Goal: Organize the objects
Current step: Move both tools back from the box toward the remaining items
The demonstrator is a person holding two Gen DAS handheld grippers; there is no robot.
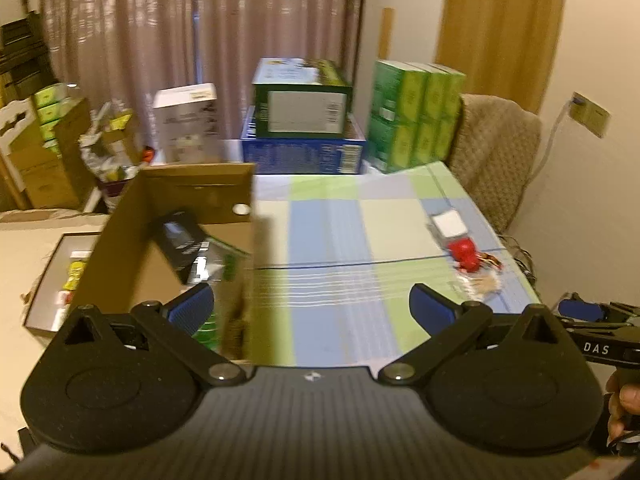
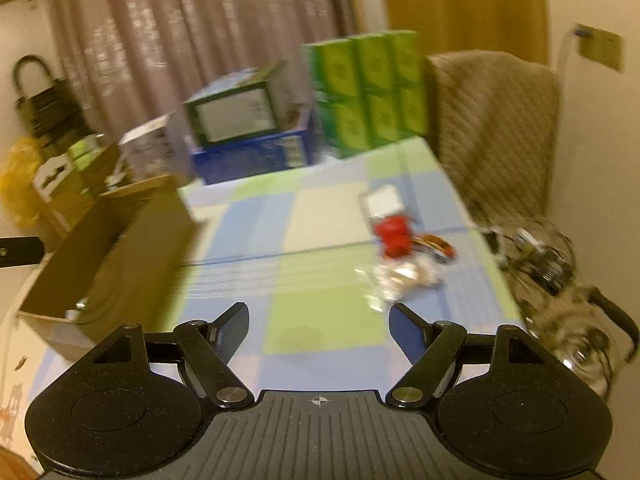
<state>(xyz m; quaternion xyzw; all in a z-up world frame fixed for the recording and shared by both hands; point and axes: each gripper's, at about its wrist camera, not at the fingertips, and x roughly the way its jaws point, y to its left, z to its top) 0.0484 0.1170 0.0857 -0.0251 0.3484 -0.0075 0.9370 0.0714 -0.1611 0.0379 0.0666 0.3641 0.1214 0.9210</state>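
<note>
Both the left hand-held gripper [image 1: 310, 306] and the right hand-held gripper [image 2: 319, 326] are spread wide and empty above the checked bench [image 1: 332, 240]. A red object [image 2: 394, 236] lies near its right edge, well apart from the brown cardboard box [image 1: 192, 196].

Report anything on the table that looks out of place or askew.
A loose cluster sits on the checked tablecloth: a red item, a white box and clear wrappers, scattered rather than sorted. In the cardboard box, a black package leans tilted. Blur hides finer detail.
</note>
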